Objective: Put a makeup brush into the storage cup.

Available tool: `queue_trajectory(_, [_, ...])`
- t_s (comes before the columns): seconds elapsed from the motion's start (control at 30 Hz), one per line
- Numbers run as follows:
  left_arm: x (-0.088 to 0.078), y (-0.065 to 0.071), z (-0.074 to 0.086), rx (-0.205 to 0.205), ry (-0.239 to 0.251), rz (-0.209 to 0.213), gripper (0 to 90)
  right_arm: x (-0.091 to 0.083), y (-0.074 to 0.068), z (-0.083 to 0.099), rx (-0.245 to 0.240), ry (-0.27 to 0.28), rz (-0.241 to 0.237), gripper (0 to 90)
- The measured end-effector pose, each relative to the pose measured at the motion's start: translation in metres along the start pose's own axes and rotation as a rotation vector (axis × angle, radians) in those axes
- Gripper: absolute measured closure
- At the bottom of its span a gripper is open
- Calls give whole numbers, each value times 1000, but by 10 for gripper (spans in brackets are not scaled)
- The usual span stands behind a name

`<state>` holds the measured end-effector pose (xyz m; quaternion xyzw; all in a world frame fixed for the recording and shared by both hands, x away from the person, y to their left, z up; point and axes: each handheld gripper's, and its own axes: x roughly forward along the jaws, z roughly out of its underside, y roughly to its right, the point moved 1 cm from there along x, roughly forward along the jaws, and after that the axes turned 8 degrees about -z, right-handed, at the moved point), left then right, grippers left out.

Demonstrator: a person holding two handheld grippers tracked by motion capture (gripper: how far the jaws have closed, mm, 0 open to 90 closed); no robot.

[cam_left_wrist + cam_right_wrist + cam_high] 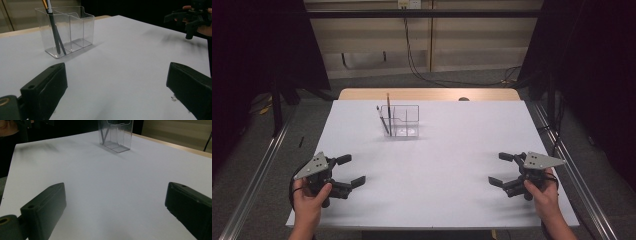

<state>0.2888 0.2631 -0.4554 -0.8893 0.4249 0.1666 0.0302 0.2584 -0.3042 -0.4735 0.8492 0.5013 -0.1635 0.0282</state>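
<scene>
left claw (pixel 351 171): held low over the near left of the white-topped table (pixel 452 150), jaws spread wide, nothing between them; in the left gripper view its two black jaws stand far apart over bare table.
right claw (pixel 502 170): held over the near right of the table, jaws likewise released and empty, pointing toward the middle.
clear plastic divided organiser box (pixel 403 121): stands upright toward the far middle of the table, well apart from both claws.
pencils: two thin dark pencils (pixel 55 32) lean in the box's left-hand compartment as seen from the high view, tips down, tops above the rim; the other compartments look empty.
hands: a hand (pixel 309 197) grips each claw's handle from the table's near edge.
</scene>
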Motion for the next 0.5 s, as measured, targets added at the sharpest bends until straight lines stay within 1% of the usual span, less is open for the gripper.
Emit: queue_trajectory(0.5, [1, 1, 0, 6, -3, -1, 33, 0, 0, 0, 2, 1, 3, 35])
